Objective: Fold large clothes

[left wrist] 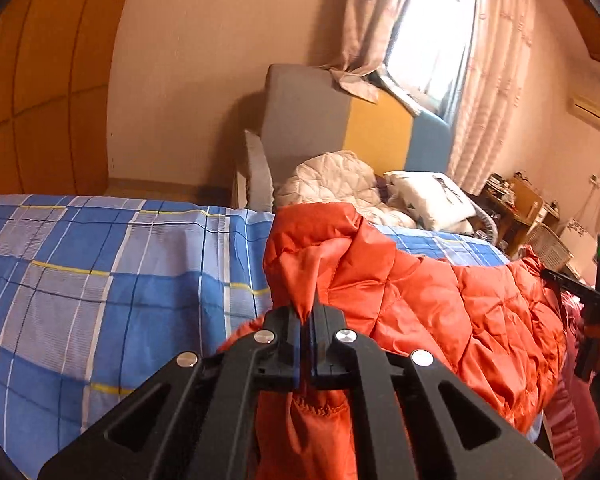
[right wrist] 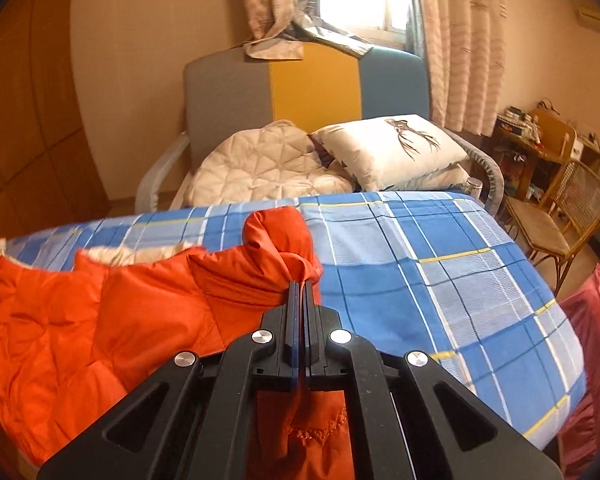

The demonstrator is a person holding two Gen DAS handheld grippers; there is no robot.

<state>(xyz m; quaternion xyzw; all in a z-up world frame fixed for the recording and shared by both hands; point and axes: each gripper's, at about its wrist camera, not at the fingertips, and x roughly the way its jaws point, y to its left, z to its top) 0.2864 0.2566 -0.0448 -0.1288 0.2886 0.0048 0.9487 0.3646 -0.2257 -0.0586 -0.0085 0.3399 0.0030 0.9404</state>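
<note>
While both grippers are clamped on the garment, the fold itself looks barely begun.

Garment: an orange quilted jacket [left wrist: 440, 300] lies along the near edge of the bed [left wrist: 80, 280], stretched sideways between the two grippers, its upper hem lifted off the checked blue sheet and its lower part hanging over the near edge.

Left gripper: the left gripper [left wrist: 309, 312] is clenched on a bunched corner of the jacket, cloth pinched between the closed fingers and more cloth hanging below them.

Right gripper: the right gripper [right wrist: 301, 292] is likewise clenched on the opposite bunched corner, the fabric gathered into a knot above the fingertips.

Where on the bed: the jacket covers only the near strip; the middle and far side of the sheet are bare, up to the white quilt [right wrist: 260, 172] and pillow [right wrist: 396, 148] heaped by the far edge.

Done so far: both corners are gripped and raised, as far as I can judge.

Left to do: the jacket is still one open layer, with no crease or doubled part visible; it probably has to be carried across and laid over itself, then folded again and smoothed.

Unclear: which end is the collar cannot be told.
</note>
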